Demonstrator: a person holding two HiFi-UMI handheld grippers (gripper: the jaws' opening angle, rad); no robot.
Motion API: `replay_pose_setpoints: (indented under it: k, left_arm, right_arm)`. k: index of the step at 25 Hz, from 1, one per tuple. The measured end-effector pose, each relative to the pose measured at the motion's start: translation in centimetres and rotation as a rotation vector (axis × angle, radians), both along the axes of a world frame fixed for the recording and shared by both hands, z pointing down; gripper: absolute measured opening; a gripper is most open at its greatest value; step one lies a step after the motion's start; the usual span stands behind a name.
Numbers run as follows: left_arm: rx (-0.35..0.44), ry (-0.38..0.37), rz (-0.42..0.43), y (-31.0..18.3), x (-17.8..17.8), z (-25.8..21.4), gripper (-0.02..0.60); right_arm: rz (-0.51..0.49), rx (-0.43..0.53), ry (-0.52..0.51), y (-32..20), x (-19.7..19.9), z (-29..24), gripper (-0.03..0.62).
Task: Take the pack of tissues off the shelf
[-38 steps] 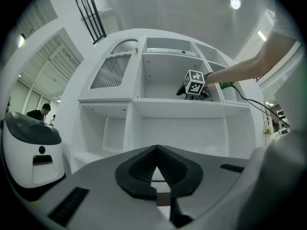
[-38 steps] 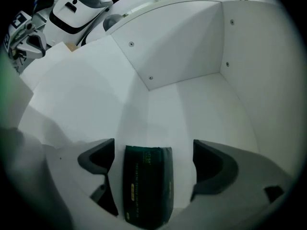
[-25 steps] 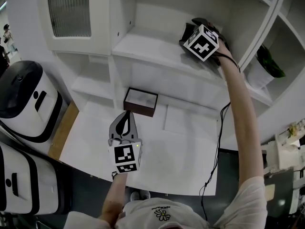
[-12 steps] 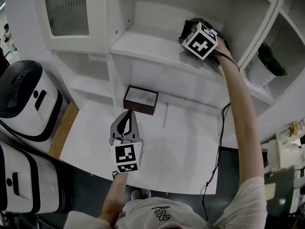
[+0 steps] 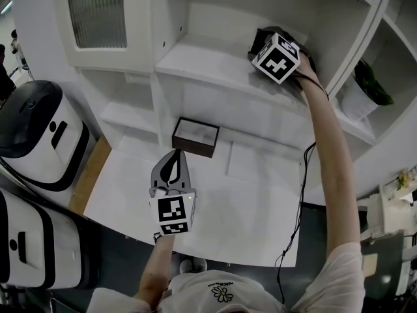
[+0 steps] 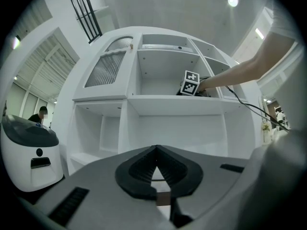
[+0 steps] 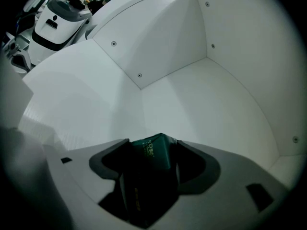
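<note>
1. My right tongs (image 7: 152, 145) are clamped on the dark green pack of tissues (image 7: 154, 161), which sits deep in the upper shelf (image 5: 208, 60) near its back corner and has not yet been lifted out
2. My left tongs (image 5: 172, 165) are pressed together with nothing between them, held level above the white desk (image 5: 247, 201), just in front of the brown tray (image 5: 195, 137)
3. Risk one, as I judge it: the pack is soft, so the wrapper may squash or slide out of the grip if I pull back quickly
4. Risk two: the right arm reaches high and far into the shelf, and a low or crooked withdrawal could drag the pack along the board or knock it against the shelf's front edge and lever it loose
5. Risk three: the black cable (image 5: 301, 175) hanging from the right arm could catch on the desk's edge and jerk the hand as it comes back
6. Against the picture from a second ago, the right tongs have just been closing, and the pack is now pinched between them
7. Otherwise little differs: the right arm is in the same spot on the shelf, and the left tongs hang over the same part of the desk
</note>
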State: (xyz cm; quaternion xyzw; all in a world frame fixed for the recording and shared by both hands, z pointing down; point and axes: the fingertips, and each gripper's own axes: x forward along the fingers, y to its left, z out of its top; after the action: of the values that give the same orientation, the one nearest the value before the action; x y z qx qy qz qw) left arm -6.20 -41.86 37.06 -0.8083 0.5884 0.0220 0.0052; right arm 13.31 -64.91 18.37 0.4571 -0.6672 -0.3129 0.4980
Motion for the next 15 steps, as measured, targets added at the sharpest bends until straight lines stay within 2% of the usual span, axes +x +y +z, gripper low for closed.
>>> replay_pose_setpoints:
  k: [5, 15]
  left_arm:
    - [0.010, -0.004, -0.003, 0.2, 0.1, -0.4, -0.002]
    - [0.043, -0.017, -0.012, 1.2, -0.5, -1.8, -0.001]
  right_arm:
    - [0.002, 0.039, -0.038, 0.2, 0.0, -1.1, 0.307]
    - [-0.025, 0.156, -0.042, 1.9, -1.3, -4.8, 0.304]
